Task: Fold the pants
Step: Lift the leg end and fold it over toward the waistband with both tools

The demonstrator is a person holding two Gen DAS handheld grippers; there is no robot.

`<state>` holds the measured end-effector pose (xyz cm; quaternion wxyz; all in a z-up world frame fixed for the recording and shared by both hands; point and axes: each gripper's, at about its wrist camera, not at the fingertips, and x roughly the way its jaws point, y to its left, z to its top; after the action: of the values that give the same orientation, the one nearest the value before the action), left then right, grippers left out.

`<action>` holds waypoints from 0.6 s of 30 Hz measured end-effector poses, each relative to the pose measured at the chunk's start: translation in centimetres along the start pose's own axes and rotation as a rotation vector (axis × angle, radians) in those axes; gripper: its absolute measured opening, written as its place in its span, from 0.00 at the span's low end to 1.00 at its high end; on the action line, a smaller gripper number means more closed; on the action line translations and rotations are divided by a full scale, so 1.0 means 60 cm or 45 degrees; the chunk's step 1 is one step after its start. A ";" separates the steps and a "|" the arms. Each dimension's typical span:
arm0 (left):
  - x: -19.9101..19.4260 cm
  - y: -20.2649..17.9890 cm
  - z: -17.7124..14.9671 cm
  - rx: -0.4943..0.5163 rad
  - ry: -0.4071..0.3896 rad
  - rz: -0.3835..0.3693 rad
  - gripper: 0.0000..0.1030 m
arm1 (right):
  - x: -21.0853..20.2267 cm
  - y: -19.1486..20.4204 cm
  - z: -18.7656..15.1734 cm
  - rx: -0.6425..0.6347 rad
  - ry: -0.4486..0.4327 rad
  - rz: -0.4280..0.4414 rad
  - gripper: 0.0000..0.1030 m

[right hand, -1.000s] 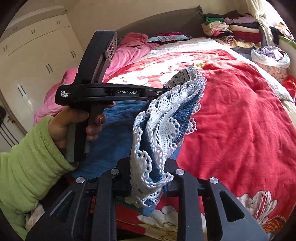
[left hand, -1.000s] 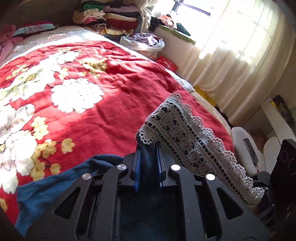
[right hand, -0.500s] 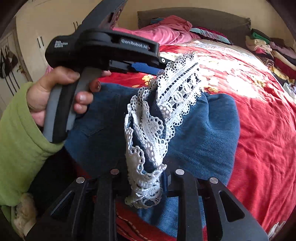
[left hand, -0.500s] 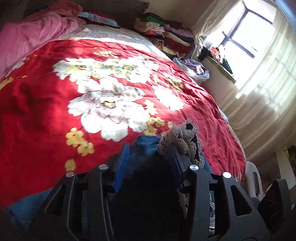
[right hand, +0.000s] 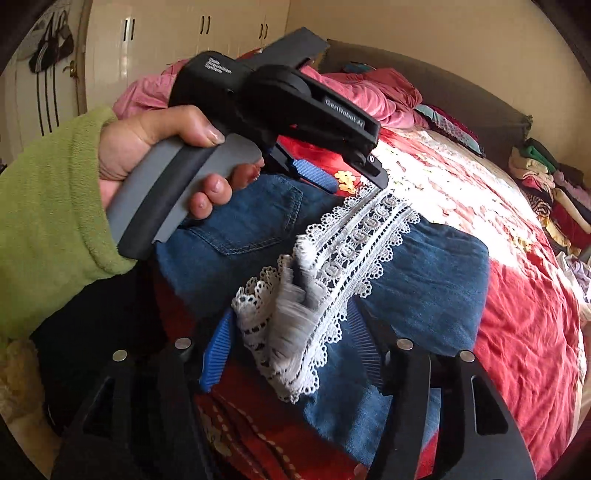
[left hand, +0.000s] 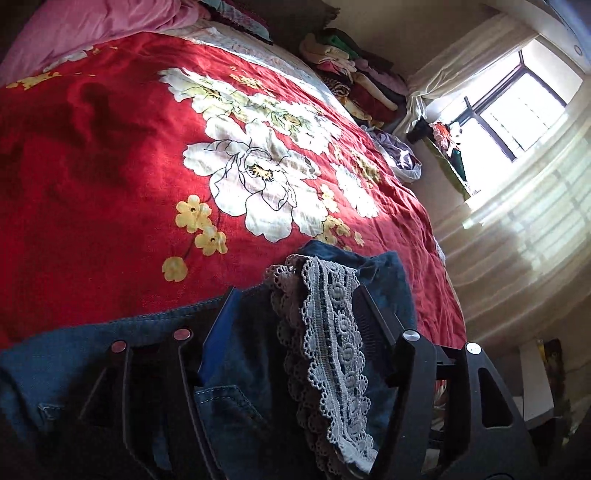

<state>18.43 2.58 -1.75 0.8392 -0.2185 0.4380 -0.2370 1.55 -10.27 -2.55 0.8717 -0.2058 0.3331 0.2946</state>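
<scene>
Blue denim pants point(right hand: 424, 266) with a white lace hem point(right hand: 354, 254) lie folded over on the red flowered bedspread point(right hand: 517, 332). My right gripper point(right hand: 291, 332) is open, its jaws wide on either side of the lace end, which looks blurred and loose. My left gripper point(left hand: 295, 299) is open too, its jaws spread around the lace hem point(left hand: 325, 332) and denim point(left hand: 236, 406). In the right wrist view the left gripper point(right hand: 354, 177) hovers over the far end of the lace, held by a hand in a green sleeve.
Stacks of folded clothes point(left hand: 351, 81) sit at the far end of the bed beside a window with curtains point(left hand: 517, 206). Pink bedding point(right hand: 362, 92) lies at the headboard. White wardrobe doors point(right hand: 192, 33) stand behind the left hand.
Both grippers have opened and let go of the lace hem. The pants leg has come down onto the rest of the denim on the bed.
</scene>
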 end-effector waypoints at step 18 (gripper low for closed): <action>0.038 -0.003 0.020 -0.008 0.063 0.000 0.14 | 0.030 0.003 -0.028 -0.005 0.122 0.042 0.35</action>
<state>20.56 1.28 -2.44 0.8275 -0.2152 0.4592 -0.2409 1.74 -10.38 -5.00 0.8494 -0.2159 0.3772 0.2995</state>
